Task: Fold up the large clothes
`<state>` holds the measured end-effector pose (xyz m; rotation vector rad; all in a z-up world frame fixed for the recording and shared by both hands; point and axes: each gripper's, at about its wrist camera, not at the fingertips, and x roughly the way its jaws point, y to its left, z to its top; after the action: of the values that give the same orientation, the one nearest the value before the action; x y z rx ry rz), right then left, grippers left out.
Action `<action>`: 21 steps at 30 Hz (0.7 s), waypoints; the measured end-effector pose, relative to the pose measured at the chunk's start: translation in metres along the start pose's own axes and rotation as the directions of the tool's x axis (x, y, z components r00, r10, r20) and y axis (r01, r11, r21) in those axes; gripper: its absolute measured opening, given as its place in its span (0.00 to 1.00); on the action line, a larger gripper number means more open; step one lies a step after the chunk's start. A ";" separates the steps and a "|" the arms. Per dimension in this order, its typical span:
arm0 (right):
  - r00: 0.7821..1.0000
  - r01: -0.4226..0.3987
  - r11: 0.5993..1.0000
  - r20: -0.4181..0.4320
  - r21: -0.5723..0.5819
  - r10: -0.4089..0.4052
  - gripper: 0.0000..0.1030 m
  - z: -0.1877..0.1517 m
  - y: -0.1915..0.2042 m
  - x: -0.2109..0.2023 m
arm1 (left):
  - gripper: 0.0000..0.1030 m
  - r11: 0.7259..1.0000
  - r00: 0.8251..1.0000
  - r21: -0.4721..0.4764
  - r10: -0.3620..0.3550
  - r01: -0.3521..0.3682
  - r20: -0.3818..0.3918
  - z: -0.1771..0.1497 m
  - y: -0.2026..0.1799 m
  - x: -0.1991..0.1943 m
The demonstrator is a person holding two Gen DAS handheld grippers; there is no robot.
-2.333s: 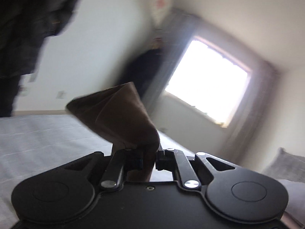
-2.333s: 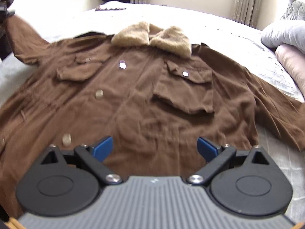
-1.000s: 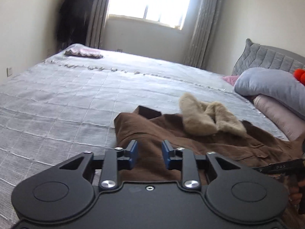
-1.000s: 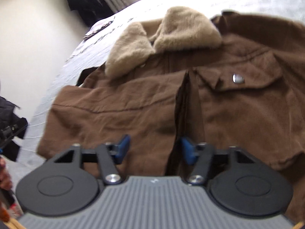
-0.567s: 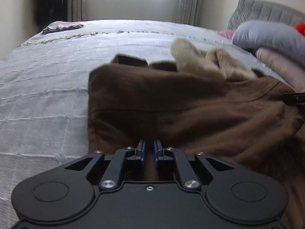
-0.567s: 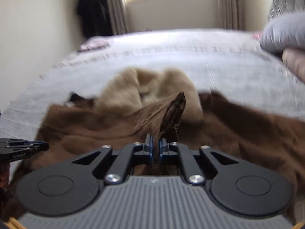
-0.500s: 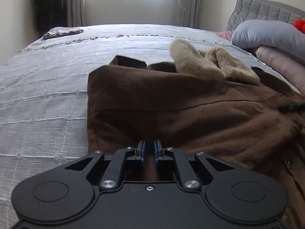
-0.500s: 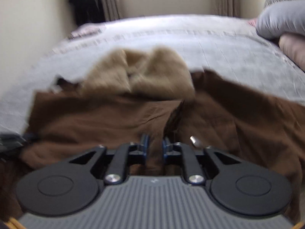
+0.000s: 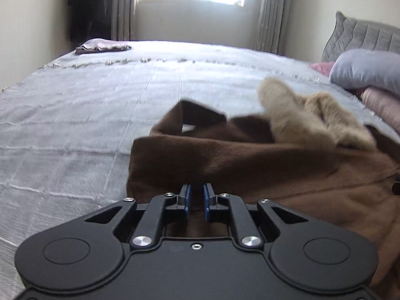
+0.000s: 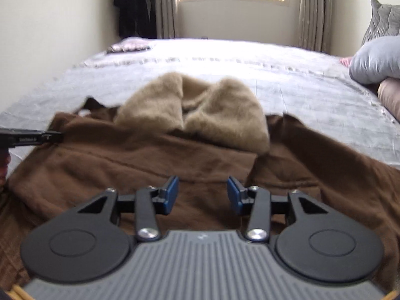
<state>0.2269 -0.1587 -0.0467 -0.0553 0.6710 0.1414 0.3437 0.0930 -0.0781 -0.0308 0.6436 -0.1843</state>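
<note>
A brown jacket (image 10: 205,160) with a tan fur collar (image 10: 220,115) lies on the grey bed (image 10: 312,95), its left sleeve folded across the front. My left gripper (image 9: 195,201) is shut on the brown fabric at the folded left edge of the jacket (image 9: 237,165). The collar (image 9: 307,117) shows to its right. My right gripper (image 10: 202,197) is open and empty just above the middle of the jacket, near the end of the folded sleeve. The left gripper's fingers (image 10: 37,136) show at the jacket's left edge.
A grey-blue pillow (image 10: 375,60) and a pink pillow (image 10: 390,95) lie at the right. A small folded cloth (image 9: 102,46) lies at the far left corner of the bed (image 9: 75,105). A dark garment (image 10: 136,5) hangs by the window curtains.
My right gripper has opened and let go of the sleeve fabric, which now lies flat across the jacket. My left gripper stays shut on the left edge.
</note>
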 end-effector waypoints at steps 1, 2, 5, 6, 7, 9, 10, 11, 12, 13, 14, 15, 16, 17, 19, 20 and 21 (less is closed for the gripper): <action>0.998 0.025 1.000 -0.053 -0.001 -0.025 0.37 -0.006 -0.002 0.012 | 0.12 1.000 1.000 0.005 0.008 -0.008 0.019 -0.004 -0.002 0.000; 0.996 0.035 0.999 -0.080 -0.005 -0.035 0.37 -0.013 -0.003 0.020 | 0.12 1.000 0.999 0.015 0.022 -0.023 0.024 -0.004 -0.005 -0.001; 0.996 0.049 0.999 -0.068 -0.003 -0.050 0.40 -0.017 -0.004 0.013 | 0.13 0.998 0.998 0.046 0.052 -0.053 0.030 -0.002 -0.014 -0.016; 0.996 0.044 0.999 -0.081 -0.006 -0.045 0.40 -0.015 -0.007 0.007 | 0.13 0.998 0.998 0.047 0.050 -0.051 0.030 -0.001 -0.016 -0.024; 0.996 0.042 0.999 -0.078 -0.018 -0.043 0.45 -0.015 -0.012 -0.002 | 0.21 0.998 0.999 0.049 0.038 -0.040 0.026 0.000 -0.017 -0.032; 0.993 0.104 0.993 -0.048 -0.061 -0.107 0.62 -0.013 -0.029 -0.024 | 0.38 0.999 1.000 0.045 0.016 -0.017 0.025 0.000 -0.020 -0.050; 0.988 0.152 0.986 -0.026 -0.069 -0.154 0.71 -0.011 -0.042 -0.038 | 0.55 0.999 1.000 0.038 0.007 -0.009 0.029 -0.001 -0.022 -0.059; 0.982 0.190 0.980 -0.011 -0.061 -0.191 0.74 -0.009 -0.058 -0.050 | 0.72 1.000 1.000 0.031 -0.003 0.002 0.028 -0.002 -0.023 -0.068; 0.973 0.232 0.972 -0.005 -0.043 -0.232 0.76 -0.006 -0.076 -0.062 | 0.78 1.000 1.000 0.027 -0.015 0.014 0.024 -0.002 -0.025 -0.075; 0.955 0.296 0.955 0.002 -0.020 -0.296 0.76 -0.004 -0.096 -0.076 | 0.85 0.999 1.000 0.027 -0.024 0.024 0.018 -0.003 -0.027 -0.082; 0.931 0.364 0.931 0.011 -0.003 -0.364 0.77 -0.001 -0.115 -0.089 | 0.87 0.999 0.999 0.031 -0.032 0.031 0.011 -0.004 -0.030 -0.088; 0.908 0.419 0.908 0.017 0.012 -0.419 0.79 0.000 -0.135 -0.103 | 0.88 0.999 0.999 0.038 -0.036 0.036 0.002 -0.005 -0.033 -0.093; 0.884 0.466 0.884 0.020 0.034 -0.467 0.82 0.002 -0.154 -0.118 | 0.90 0.998 0.999 0.044 -0.039 0.040 -0.008 -0.005 -0.036 -0.097; 0.860 0.508 0.860 0.022 0.059 -0.509 0.83 0.003 -0.172 -0.132 | 0.92 0.998 0.999 0.044 -0.040 0.041 -0.018 -0.005 -0.038 -0.101; 0.816 0.571 0.812 0.023 0.120 -0.578 0.87 0.005 -0.205 -0.163 | 0.96 0.998 0.999 0.032 -0.045 0.046 -0.031 -0.005 -0.042 -0.107; 0.796 0.596 0.790 0.023 0.147 -0.605 0.88 0.006 -0.219 -0.176 | 0.98 0.998 0.998 0.024 -0.058 0.059 -0.034 -0.005 -0.043 -0.109; 0.778 0.616 0.769 0.023 0.169 -0.628 0.89 0.006 -0.231 -0.189 | 0.98 0.997 0.996 0.017 -0.075 0.075 -0.038 -0.004 -0.045 -0.110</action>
<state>0.1186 -0.4079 0.0769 -0.1231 0.5514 -0.5554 0.2479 0.0689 -0.0123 -0.0338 0.6787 -0.2638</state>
